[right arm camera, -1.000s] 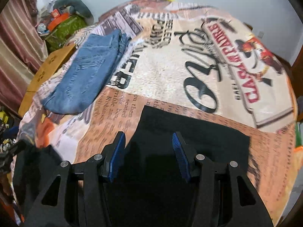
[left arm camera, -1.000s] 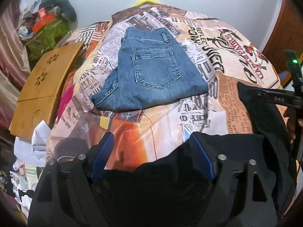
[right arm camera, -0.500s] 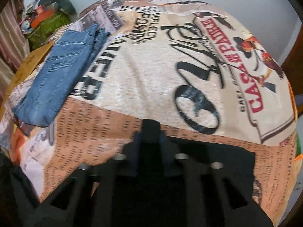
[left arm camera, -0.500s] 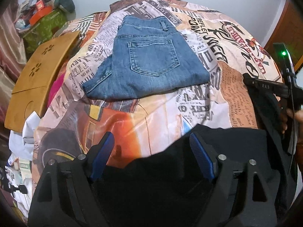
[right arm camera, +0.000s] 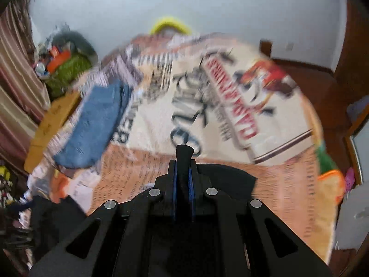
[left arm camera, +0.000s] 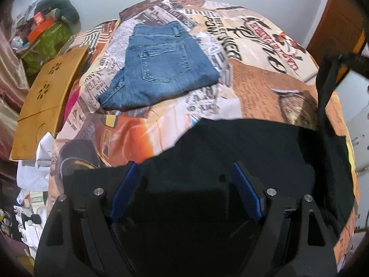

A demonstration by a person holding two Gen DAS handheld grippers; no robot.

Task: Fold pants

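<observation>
Black pants (left arm camera: 242, 143) lie across the near edge of the printed bedspread. My left gripper (left arm camera: 184, 173) is open, its blue pads on either side of the black fabric just above it. My right gripper (right arm camera: 183, 161) is shut on a pinch of the black pants (right arm camera: 184, 153) and holds it lifted off the bed; a strip of the fabric hangs from it at the right of the left wrist view (left arm camera: 325, 87). Folded blue jeans (left arm camera: 159, 67) lie further back on the left, also in the right wrist view (right arm camera: 92, 124).
A wooden lap table (left arm camera: 48, 97) leans at the bed's left edge. A green box with clutter (left arm camera: 46, 41) stands at back left. Loose papers (left arm camera: 32, 180) lie on the floor at left. A brown door (left arm camera: 339, 20) is at right.
My right gripper has shut on the black pants and lifted them upward; its view is blurred by motion. My left gripper stays open over the fabric, which has pulled toward the right.
</observation>
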